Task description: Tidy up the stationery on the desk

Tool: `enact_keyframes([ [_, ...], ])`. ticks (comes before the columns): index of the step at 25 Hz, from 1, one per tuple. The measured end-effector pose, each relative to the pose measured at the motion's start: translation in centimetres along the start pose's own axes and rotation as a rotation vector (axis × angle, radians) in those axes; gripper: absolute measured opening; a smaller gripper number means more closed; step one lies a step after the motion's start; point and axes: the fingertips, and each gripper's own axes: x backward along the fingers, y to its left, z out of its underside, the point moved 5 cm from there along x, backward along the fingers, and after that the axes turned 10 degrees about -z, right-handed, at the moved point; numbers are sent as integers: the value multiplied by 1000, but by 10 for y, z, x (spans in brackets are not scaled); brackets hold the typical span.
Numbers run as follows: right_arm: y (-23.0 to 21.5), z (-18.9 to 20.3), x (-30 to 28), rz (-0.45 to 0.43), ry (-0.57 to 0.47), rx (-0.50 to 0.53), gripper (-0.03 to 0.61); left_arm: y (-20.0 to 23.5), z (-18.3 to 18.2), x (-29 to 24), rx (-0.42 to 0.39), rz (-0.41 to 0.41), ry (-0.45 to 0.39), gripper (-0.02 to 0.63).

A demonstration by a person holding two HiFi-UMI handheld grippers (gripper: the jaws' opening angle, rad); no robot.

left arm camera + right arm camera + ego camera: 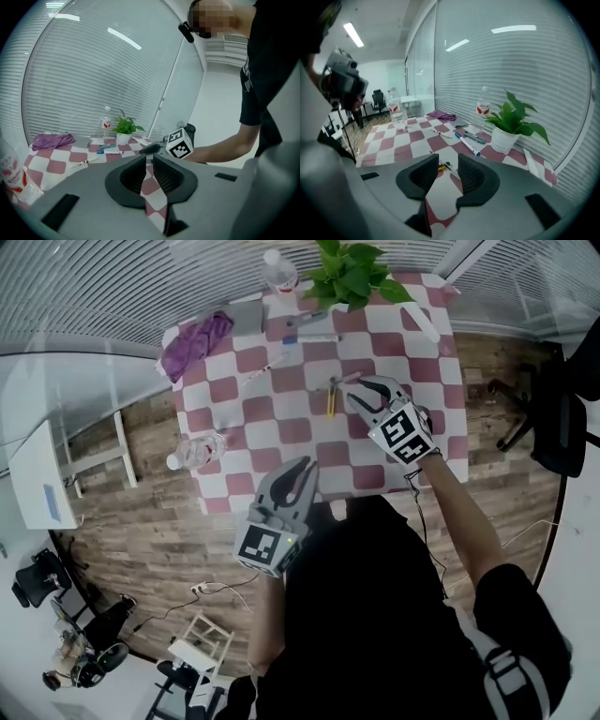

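Yellow pen (441,168), dark pen (446,165): directly beneath right gripper (447,157) tips, axes slanting across gap. Jaws parted, empty. Left gripper (149,156) farther, narrowly parted, empty.

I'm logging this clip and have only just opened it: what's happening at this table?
A person works at a checked table with a tool in each hand. The right tool is open and poised over a yellow pen mid-table, not gripping it yet. The left tool hangs open and empty near the table's near edge. More pens lie by the potted plant at the far end.
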Motion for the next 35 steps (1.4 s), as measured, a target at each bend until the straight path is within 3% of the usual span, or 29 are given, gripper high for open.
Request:
enact_keyframes([
  [6,-6,19,-33,9,141,164,143,0,4,3,9,7,19,40],
  [18,-17,44,-75,-54,297,243,137,13,13,12,11,-4,18,40],
  [22,-17,46,-83,-66,329,276,121,14,10,16,60,-28,18,40],
  [26,-18,47,-88,-68,356,306,117,15,18,22,32,-25,11,40],
  [32,-18,49,-93,-74,439,477,94,14,12,25,59,-46,3,40],
  [35,-19,49,-94,-72,456,495,74,14,12,27,60,-53,1,40],
])
